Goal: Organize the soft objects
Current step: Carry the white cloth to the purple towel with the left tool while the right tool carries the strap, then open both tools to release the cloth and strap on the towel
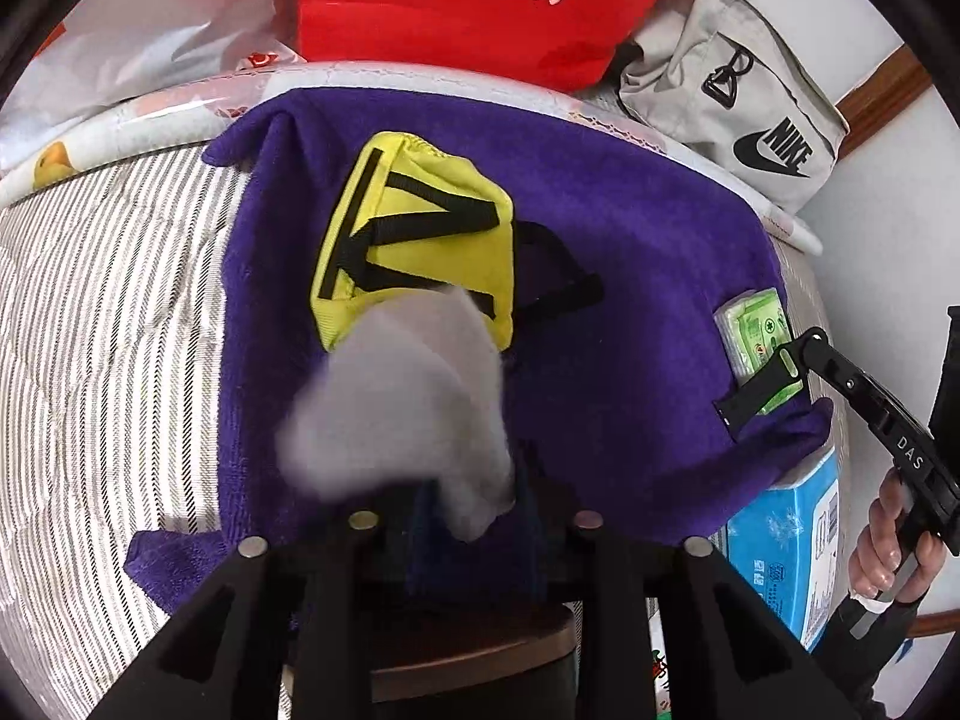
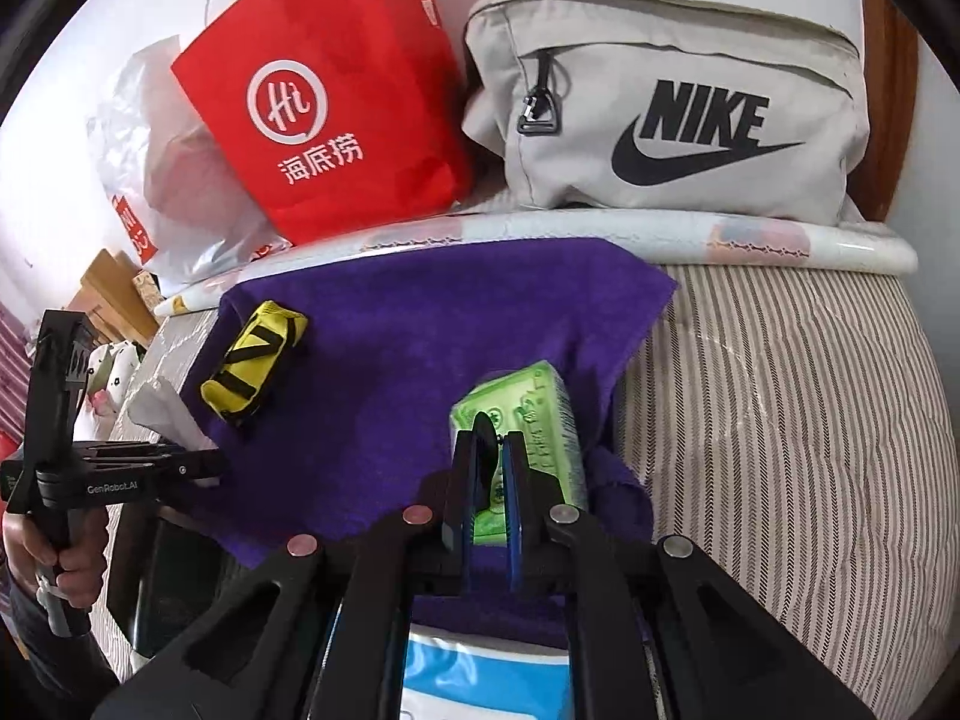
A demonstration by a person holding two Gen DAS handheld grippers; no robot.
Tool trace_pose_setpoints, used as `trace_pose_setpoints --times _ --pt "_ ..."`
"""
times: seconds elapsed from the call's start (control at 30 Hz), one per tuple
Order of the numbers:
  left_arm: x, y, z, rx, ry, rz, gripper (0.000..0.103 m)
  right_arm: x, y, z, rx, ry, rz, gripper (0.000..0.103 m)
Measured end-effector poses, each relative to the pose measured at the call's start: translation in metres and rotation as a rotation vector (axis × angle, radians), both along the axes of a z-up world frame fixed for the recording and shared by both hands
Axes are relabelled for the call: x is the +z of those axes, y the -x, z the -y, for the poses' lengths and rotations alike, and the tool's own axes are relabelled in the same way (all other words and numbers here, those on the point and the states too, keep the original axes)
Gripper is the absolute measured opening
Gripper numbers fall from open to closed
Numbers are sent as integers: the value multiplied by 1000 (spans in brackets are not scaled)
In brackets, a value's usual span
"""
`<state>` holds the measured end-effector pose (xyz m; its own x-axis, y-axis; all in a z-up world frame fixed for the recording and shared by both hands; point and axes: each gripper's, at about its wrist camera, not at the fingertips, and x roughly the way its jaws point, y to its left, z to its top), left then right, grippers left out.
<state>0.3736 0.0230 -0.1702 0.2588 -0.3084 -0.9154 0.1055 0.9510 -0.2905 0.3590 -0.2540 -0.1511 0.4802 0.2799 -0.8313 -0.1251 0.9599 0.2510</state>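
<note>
A purple towel lies spread on a striped mattress. A yellow pouch with black straps lies on the towel; it also shows in the right wrist view. My left gripper is shut on a white tissue and holds it just in front of the pouch; the tissue also shows in the right wrist view. My right gripper is shut on a green tissue pack at the towel's right edge. The pack and right gripper also show in the left wrist view.
A red paper bag, a grey Nike bag and a clear plastic bag stand along the back by the wall. A blue tissue box sits at the near edge below the towel. The striped mattress extends right.
</note>
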Motion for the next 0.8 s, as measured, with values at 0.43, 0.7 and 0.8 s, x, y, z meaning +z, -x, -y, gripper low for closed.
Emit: trace_pose_setpoints --times 0.43,0.7,0.8 --pt "26 18 -4 14 -39 61 56 17 19 -2 8 41 38 50" --pt "57 63 -18 40 -45 153 56 47 62 -3 -10 41 94 50" --pt "74 90 -26 51 -27 222 56 60 85 -5 -5 43 125 50"
